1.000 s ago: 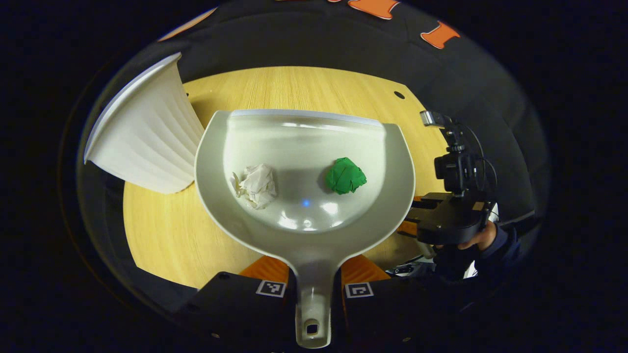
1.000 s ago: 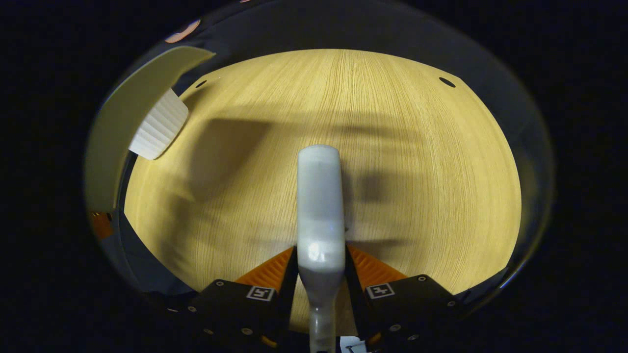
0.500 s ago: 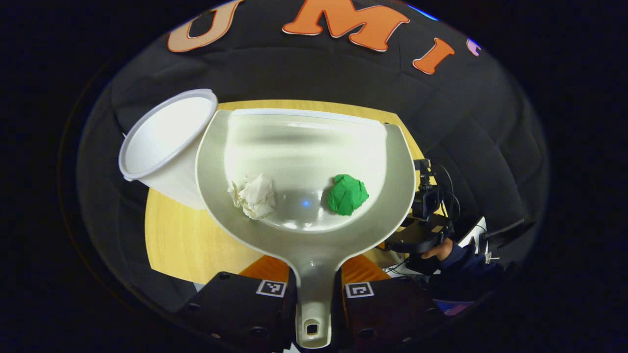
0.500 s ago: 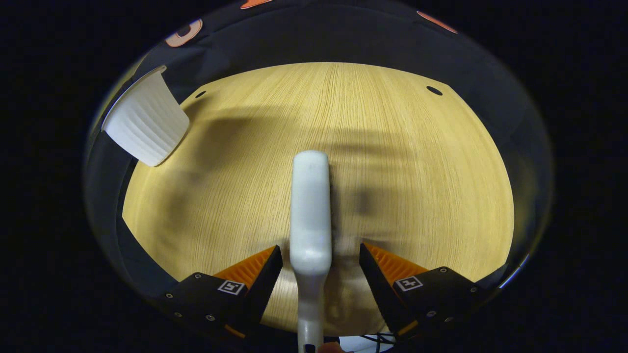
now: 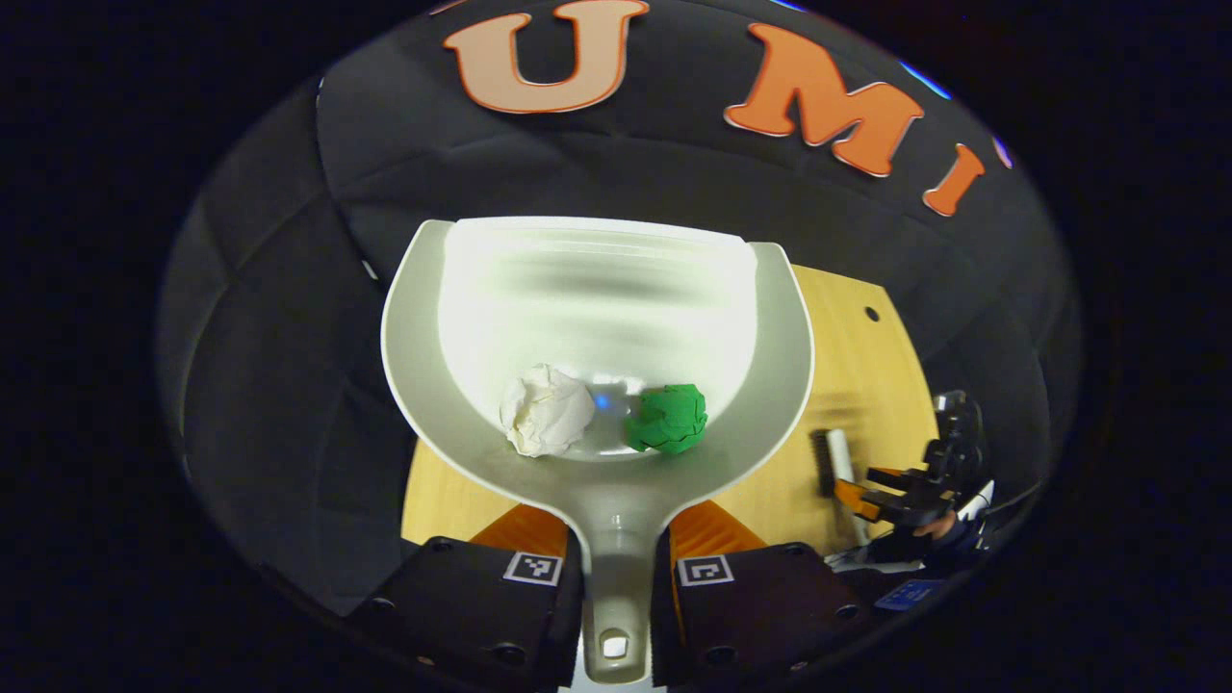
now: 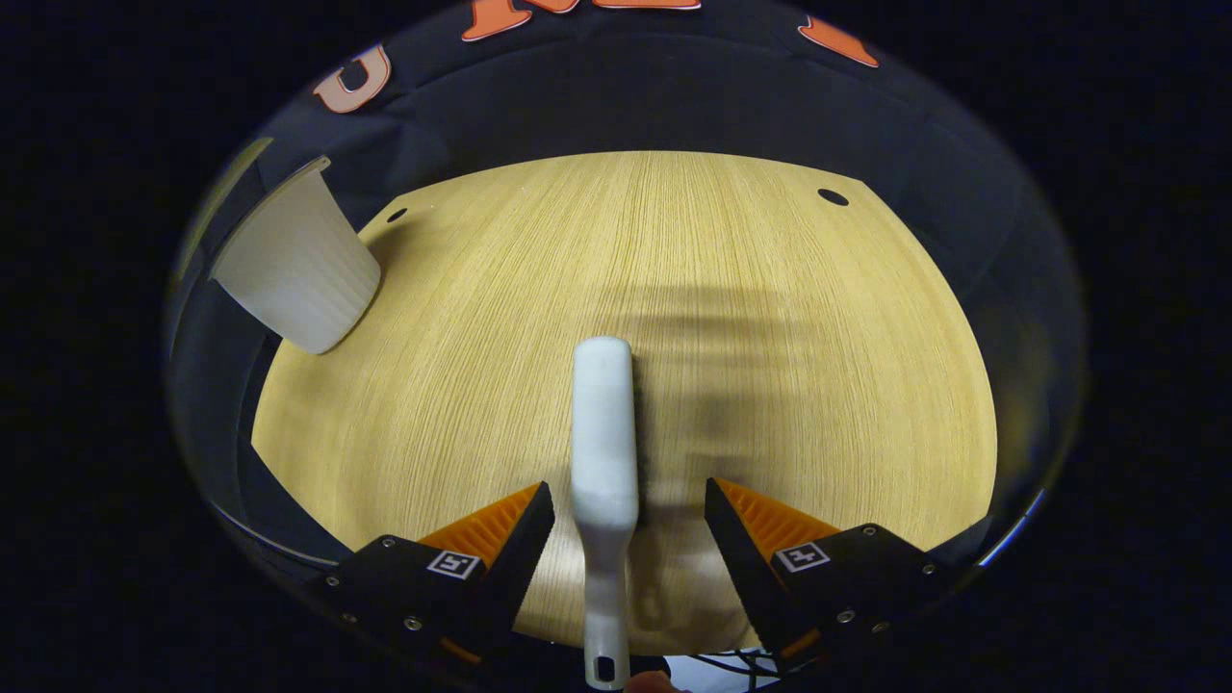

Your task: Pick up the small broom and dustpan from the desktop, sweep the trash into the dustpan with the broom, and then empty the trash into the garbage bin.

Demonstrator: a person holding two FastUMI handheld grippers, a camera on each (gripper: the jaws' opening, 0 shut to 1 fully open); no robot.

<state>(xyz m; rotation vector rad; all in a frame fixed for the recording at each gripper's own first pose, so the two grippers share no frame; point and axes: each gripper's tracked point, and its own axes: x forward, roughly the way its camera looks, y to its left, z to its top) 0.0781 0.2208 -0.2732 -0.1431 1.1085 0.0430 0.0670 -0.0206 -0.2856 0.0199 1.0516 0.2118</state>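
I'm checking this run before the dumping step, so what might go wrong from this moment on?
1. The white paper ball and green paper ball lie loose near the dustpan handle; a sudden tilt may spill them before the garbage bin is under it.
2. The left gripper grips only the narrow handle, so the dustpan might twist.
3. The broom lies on the table between the right gripper fingers, which could knock it.

In the left gripper view, the dustpan [image 5: 597, 318] hides most of the surface [image 5: 871, 385]; we find its upper interior blurred. At lower right, the right claw [image 5: 890, 496] and broom [image 5: 835, 462] are too small to resolve. In the right gripper view, the broom handle's end is cut off at bottom centre.
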